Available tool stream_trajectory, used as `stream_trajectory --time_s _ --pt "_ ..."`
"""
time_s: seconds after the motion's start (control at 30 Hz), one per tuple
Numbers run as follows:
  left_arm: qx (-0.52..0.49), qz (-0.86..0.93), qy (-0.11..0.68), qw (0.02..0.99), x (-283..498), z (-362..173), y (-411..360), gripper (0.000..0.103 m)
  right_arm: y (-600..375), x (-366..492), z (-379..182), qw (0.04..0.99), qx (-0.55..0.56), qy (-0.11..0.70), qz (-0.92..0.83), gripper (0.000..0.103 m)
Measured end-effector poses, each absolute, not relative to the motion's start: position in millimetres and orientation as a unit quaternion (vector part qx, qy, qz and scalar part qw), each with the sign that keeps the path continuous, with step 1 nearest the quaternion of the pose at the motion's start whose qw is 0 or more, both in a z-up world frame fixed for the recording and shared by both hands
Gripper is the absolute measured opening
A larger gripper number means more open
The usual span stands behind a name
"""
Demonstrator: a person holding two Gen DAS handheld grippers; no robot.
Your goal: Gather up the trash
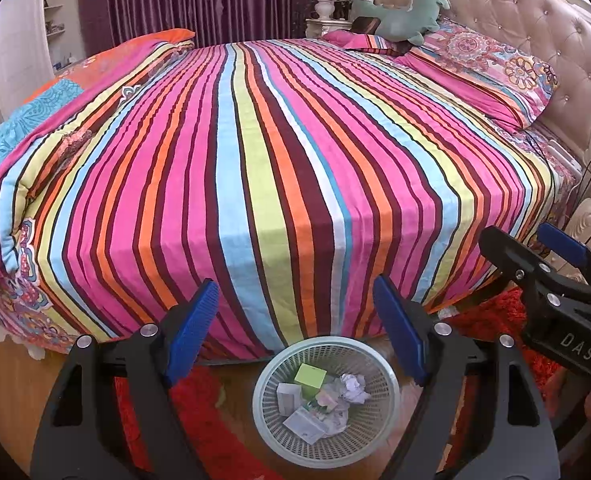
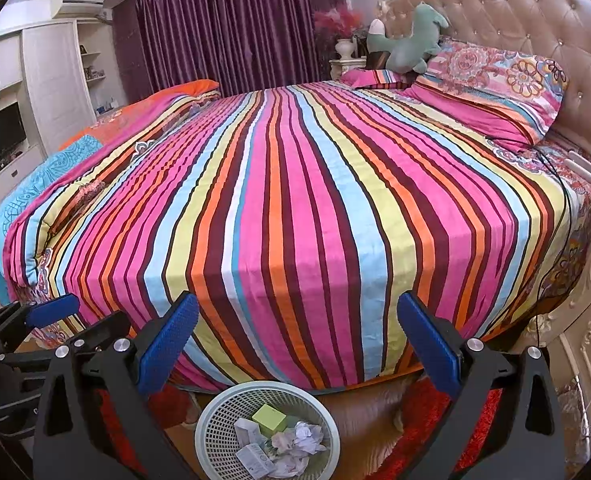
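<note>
- Hovering side by side above the floor at the foot of the bed [image 1: 279,168], both grippers point down and forward across the striped cover, with the trash basket [image 1: 263,432] low in each view.
- Left gripper [image 1: 295,332]: jaws stand wide apart with nothing between the blue pads; the basket lies directly below and just ahead of it, centred in the gap.
- Right gripper [image 2: 297,344]: jaws likewise wide and empty; the basket [image 2: 211,432] sits below and slightly to its left, so the left hand looks the nearer of the two.
- The basket is a round, pale, lattice-walled tub standing upright on the floor beside a red rug [image 1: 491,320], close to the bed's edge.
- Inside it lie crumpled white paper [image 1: 353,386], a light green box [image 1: 310,376], and a few small whitish cartons [image 2: 247,432], loosely heaped and below the rim.
- No loose trash shows on the striped cover; only pillows and a green plush toy [image 2: 411,40] rest by the headboard.
- Judging from that, collection seems largely done, and any remaining piece would lie outside these views.
</note>
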State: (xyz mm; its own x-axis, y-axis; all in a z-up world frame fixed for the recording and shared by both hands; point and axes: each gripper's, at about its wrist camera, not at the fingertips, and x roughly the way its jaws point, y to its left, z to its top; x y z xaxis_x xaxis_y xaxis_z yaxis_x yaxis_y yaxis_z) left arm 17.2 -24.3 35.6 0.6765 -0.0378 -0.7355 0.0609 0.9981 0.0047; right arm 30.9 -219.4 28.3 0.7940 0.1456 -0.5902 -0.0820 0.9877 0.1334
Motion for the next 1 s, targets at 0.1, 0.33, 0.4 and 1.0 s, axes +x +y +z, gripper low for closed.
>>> stream_trajectory --time_s 0.1,0.33,0.4,1.0 --pt "0.013 -0.029 0.398 0.917 16 38 -24 0.077 -220 31 28 0.946 0.052 0.315 0.059 0.095" --pt "0.012 -0.019 0.381 0.924 13 47 -21 0.089 -222 30 31 0.948 0.057 0.31 0.052 0.095" --pt "0.001 -0.026 0.382 0.924 14 49 -18 0.089 -222 29 32 0.948 0.055 0.309 0.053 0.095" --pt "0.045 0.019 0.348 0.936 8 64 -24 0.089 -220 29 32 0.949 0.051 0.307 0.052 0.095"
